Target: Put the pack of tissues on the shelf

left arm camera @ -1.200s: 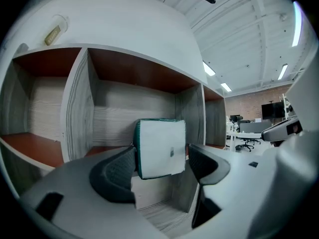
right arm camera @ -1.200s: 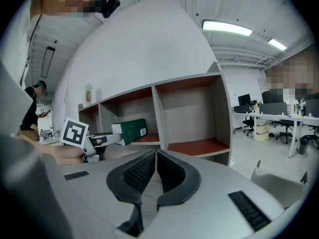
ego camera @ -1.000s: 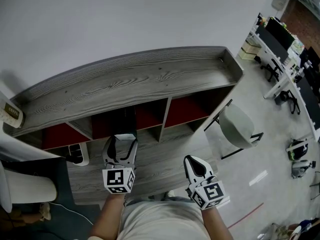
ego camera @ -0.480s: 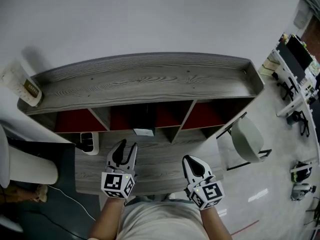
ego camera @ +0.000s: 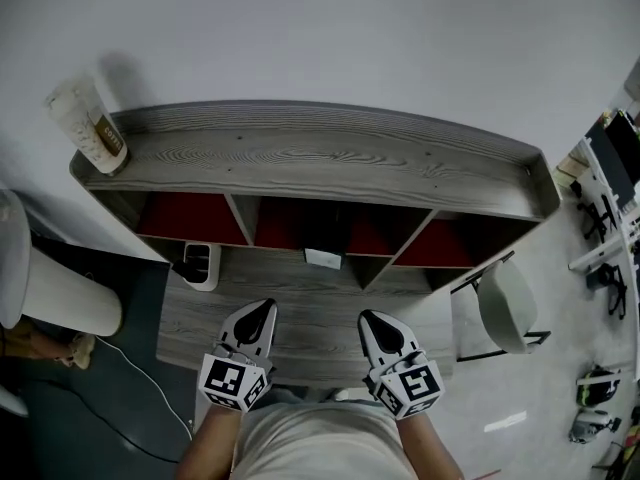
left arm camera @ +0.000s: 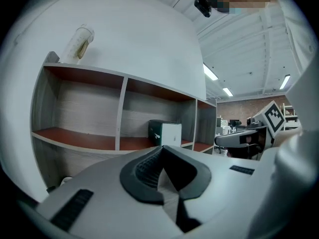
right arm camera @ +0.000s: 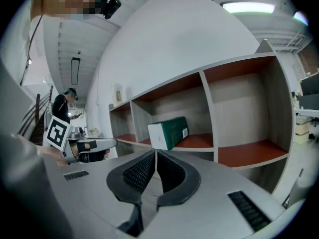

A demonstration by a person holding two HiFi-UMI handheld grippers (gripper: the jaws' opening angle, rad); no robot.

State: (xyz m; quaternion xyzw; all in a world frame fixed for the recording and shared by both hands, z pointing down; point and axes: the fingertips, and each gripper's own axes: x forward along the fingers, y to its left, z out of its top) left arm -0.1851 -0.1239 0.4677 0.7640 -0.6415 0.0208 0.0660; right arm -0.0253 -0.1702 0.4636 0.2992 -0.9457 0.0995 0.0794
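The pack of tissues [ego camera: 323, 258], green with a white end, lies in the middle compartment of the grey shelf [ego camera: 320, 158] with red insides. It also shows in the left gripper view [left arm camera: 164, 132] and the right gripper view [right arm camera: 169, 132]. My left gripper [ego camera: 263, 311] hangs in front of the shelf, well back from the pack, shut with nothing between its jaws [left arm camera: 162, 148]. Beside it my right gripper [ego camera: 370, 320] is level with it, also shut and empty [right arm camera: 155, 152].
A paper cup [ego camera: 90, 126] stands on the shelf's top at its left end. A small white device [ego camera: 200, 265] sits low at the shelf's left. A grey chair [ego camera: 505, 308] is to the right, a white rounded seat [ego camera: 60, 308] to the left.
The left gripper was at the pack in the middle compartment; it let go, drew back toward me and closed its jaws. The pack stays on the shelf. The right gripper barely moved.
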